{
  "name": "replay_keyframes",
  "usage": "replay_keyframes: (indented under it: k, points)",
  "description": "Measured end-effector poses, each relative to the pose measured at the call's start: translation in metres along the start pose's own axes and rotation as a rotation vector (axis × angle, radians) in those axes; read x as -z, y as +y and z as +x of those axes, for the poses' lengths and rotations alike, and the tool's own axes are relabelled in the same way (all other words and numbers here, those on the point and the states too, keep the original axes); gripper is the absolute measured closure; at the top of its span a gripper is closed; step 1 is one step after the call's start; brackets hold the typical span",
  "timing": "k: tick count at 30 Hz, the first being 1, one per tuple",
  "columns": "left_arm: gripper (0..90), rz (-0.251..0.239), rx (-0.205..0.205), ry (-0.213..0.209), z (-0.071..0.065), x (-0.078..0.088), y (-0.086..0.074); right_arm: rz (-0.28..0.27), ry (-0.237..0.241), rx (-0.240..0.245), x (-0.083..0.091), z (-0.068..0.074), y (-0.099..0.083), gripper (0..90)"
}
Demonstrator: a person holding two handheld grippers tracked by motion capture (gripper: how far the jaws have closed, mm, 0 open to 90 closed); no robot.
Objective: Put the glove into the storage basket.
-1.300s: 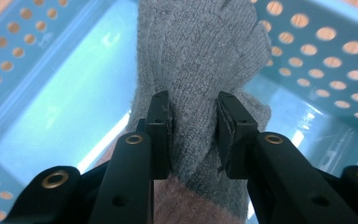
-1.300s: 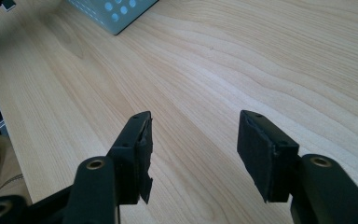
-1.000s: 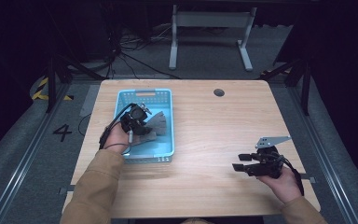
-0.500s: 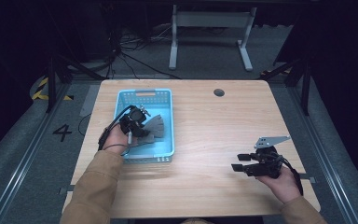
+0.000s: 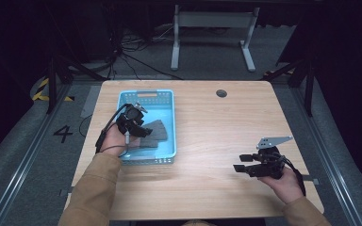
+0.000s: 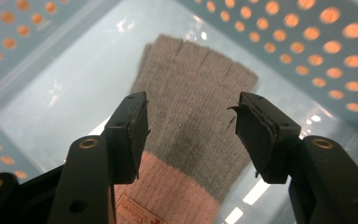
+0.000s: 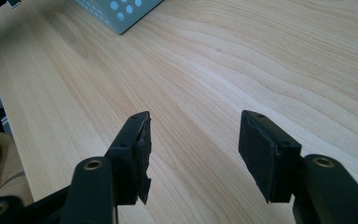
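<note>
Glove (image 6: pixel 196 126) in the blue basket (image 5: pixel 168 99) lies under the left hand-held gripper (image 6: pixel 191 123), jaws spread apart above it.

A pale wooden table (image 5: pixel 202 141) stands on a grey floor, and a light blue perforated plastic basket (image 5: pixel 167 96) sits on its left half, toward the far edge. Inside the basket lies a grey knitted fingerless glove with a pink cuff (image 6: pixel 200 107), flat on the basket's bottom, in the near half. The left gripper (image 5: pixel 140 127) hangs over the basket, above the glove's cuff end, one jaw to each side of the glove. The right gripper (image 5: pixel 245 163) sits low over the bare tabletop near the table's right front corner, well apart from the basket. A small round dark grommet hole (image 5: pixel 221 93) lies in the tabletop behind, right of the basket.
</note>
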State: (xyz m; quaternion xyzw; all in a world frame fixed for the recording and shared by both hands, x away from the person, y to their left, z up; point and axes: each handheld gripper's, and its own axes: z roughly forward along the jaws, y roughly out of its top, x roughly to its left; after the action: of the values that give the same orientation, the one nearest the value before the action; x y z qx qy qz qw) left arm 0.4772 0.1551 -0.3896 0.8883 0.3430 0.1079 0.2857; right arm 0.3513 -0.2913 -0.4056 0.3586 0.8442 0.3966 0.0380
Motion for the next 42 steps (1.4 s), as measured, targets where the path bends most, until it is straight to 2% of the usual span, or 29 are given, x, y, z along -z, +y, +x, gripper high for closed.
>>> replay_keyframes:
  k: [5, 7, 10, 13, 14, 17, 21, 23, 28, 33, 36, 39, 42]
  points:
    - [45.8, -0.080, 0.013, -0.030, -0.010, 0.017, 0.001, -0.001, -0.011, 0.009, -0.002, -0.003, 0.002, 44.7]
    - [45.9, -0.101, 0.016, -0.039, -0.014, 0.022, 0.001, -0.004, -0.032, 0.022, -0.003, -0.006, 0.002, 44.8]
    - [45.8, -0.132, 0.008, -0.063, -0.024, 0.031, 0.002, 0.004, -0.058, 0.007, -0.004, -0.015, 0.002, 45.3]
    - [45.6, -0.156, -0.016, -0.093, -0.035, 0.040, 0.001, 0.003, -0.083, 0.017, -0.005, -0.019, 0.002, 45.8]
    - [45.6, -0.156, -0.016, -0.093, -0.035, 0.040, 0.001, 0.003, -0.086, 0.022, -0.005, -0.020, 0.002, 45.8]
    - [45.5, -0.183, -0.062, -0.127, -0.056, 0.051, -0.003, 0.006, -0.088, 0.030, -0.007, -0.023, 0.002, 46.1]
    - [45.5, -0.214, -0.094, -0.172, -0.074, 0.057, -0.010, 0.012, -0.093, 0.044, -0.008, -0.024, 0.002, 46.0]
    - [44.6, -0.228, -0.107, -0.205, -0.082, 0.056, -0.015, 0.012, -0.094, 0.048, -0.009, -0.024, 0.002, 45.9]
    - [44.5, -0.233, -0.139, -0.234, -0.100, 0.052, -0.026, 0.016, -0.099, 0.055, -0.008, -0.025, 0.000, 45.9]
    - [44.4, -0.241, -0.152, -0.268, -0.117, 0.043, -0.042, 0.021, -0.104, 0.058, -0.008, -0.026, -0.003, 46.0]
    - [44.3, -0.245, -0.147, -0.294, -0.126, 0.033, -0.054, 0.022, -0.107, 0.053, -0.008, -0.027, -0.004, 46.1]
    - [43.9, -0.235, -0.159, -0.293, -0.132, 0.020, -0.065, 0.025, -0.109, 0.049, -0.008, -0.027, -0.005, 46.0]
    - [44.0, -0.234, -0.141, -0.305, -0.133, 0.013, -0.071, 0.027, -0.110, 0.050, -0.008, -0.027, -0.005, 45.6]
